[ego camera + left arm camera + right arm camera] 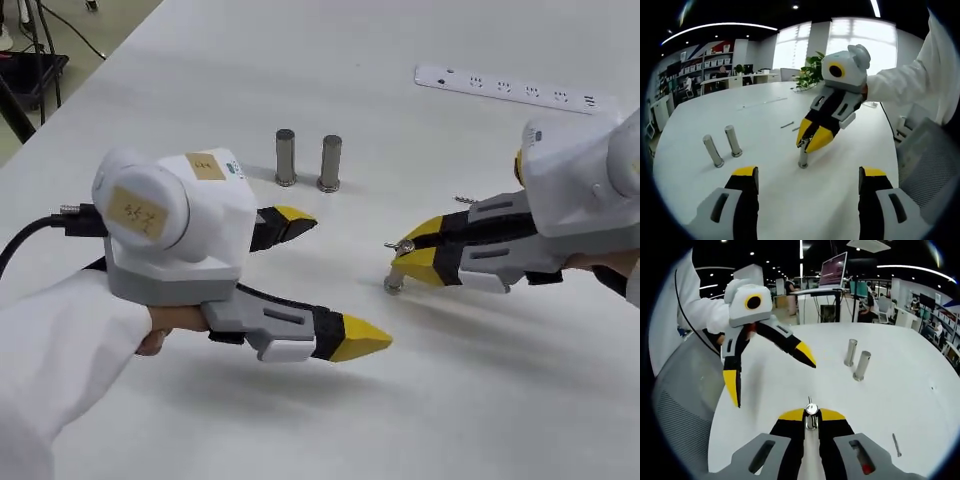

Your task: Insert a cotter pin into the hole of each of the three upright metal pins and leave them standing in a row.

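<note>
Head view: right tool (403, 258) is clamping the cotter pin (402, 245) at the top of the third metal pin (394, 284), 5 o'clock from the other two pins (286, 157); left tool (345, 282) is hovering, jaws apart. I'd be bracing that pin while pushing level.

both grippers are the same build: chunky white housing up top, grey body below, black jaws ending in yellow wedge tips; left gripper (342, 281) has two tan paper stickers (137, 213) with handwriting too small to read, plus a black cable (25, 240) on a metal plug at the back; right gripper (402, 255) looks plainer; person's wearing long white sleeves (50, 350) -- lab coat vibes
</note>
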A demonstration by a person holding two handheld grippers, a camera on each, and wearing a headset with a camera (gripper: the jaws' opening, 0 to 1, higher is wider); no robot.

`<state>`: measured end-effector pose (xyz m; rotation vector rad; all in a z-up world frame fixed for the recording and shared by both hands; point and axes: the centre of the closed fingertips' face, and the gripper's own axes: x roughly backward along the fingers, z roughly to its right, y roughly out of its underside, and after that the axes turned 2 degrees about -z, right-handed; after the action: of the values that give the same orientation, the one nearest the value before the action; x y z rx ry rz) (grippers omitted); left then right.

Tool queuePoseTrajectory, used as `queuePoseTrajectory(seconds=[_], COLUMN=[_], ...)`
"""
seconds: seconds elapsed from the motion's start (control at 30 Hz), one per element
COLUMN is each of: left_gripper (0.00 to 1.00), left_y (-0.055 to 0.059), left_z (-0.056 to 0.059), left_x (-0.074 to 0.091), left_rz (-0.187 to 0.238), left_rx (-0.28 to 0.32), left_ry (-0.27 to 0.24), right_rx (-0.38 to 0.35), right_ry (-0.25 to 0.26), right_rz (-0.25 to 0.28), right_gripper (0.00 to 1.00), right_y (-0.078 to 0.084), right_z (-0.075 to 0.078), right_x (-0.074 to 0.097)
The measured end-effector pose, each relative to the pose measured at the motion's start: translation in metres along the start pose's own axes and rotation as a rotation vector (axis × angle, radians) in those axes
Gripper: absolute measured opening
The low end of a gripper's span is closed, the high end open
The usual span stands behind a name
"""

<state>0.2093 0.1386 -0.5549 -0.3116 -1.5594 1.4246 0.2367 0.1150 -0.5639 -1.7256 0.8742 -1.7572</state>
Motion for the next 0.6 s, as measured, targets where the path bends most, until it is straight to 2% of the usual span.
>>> queuePoseTrajectory(seconds=[0.37,0.6], left_gripper=[0.82,0.81], left_y=[-0.0026,-0.0031], left_z=[-0.0022,-0.0018], left_x=[0.0018,0.0030], left_rz=[0.015,0.017], left_rx=[0.011,0.007], left_ry=[-0.008,-0.012], right_rx=[0.009,0.019], right_ry=[0.000,-0.008], right_rz=[-0.010,-0.012], right_gripper=[0.04,0.04], right_y=[-0.0018,0.0005], right_z=[0.0028,0.0024], right_x=[-0.0081,-0.0071])
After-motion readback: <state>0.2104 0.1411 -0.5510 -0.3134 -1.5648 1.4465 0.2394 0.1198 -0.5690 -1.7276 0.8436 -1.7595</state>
